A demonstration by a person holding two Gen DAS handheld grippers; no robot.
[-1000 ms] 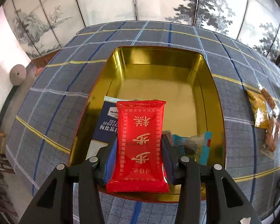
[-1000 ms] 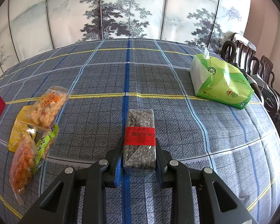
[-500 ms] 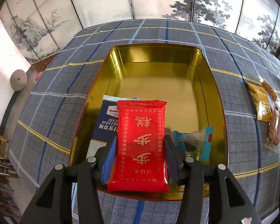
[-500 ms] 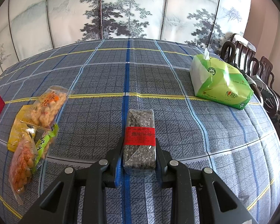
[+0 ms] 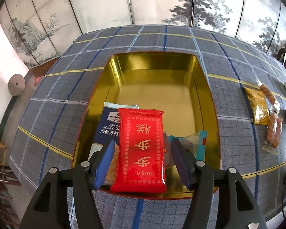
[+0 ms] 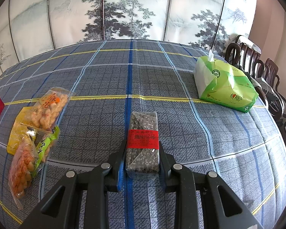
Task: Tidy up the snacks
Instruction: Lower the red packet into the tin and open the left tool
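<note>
- Looking down the left gripper (image 5: 142, 164), I saw its jaws had just been opening; the red packet (image 5: 141, 150) lay between them with a clear gap on each side, so neither pad pressed on it.
- The red packet rested at 6 o'clock in the gold tin (image 5: 158, 87), its lower edge over the tin's near rim, lying partly on the other snacks.
- Under it, toward 9 o'clock, I saw the navy soda cracker pack (image 5: 107, 127); toward 3 o'clock sat a small teal-edged packet (image 5: 196, 143). The far half of the tin floor was bare.
- The tin stood on the blue-grey plaid tablecloth (image 5: 66, 95). At 3 o'clock of the left view, outside the tin, lay a yellow pouch (image 5: 257, 106) and a clear bag of orange snacks (image 5: 274, 127).
- On the right gripper (image 6: 141, 164), I saw both pads tight against the sides of the dark seed bar (image 6: 143, 145), a clear-wrapped block with 1 red label band, so it was gripped.
- The bar pointed toward 12 o'clock along the cloth's blue stripe; I could not tell whether its far end touched the cloth.
- At 9 o'clock of the right view lay a bag of fried twists (image 6: 49, 108) over a yellow packet, with a green-marked bag (image 6: 45, 143) and a bag of orange nuts (image 6: 22, 168) nearer.
- At 2 o'clock sat a green tissue pack (image 6: 225, 84), well apart from the bar.
</note>
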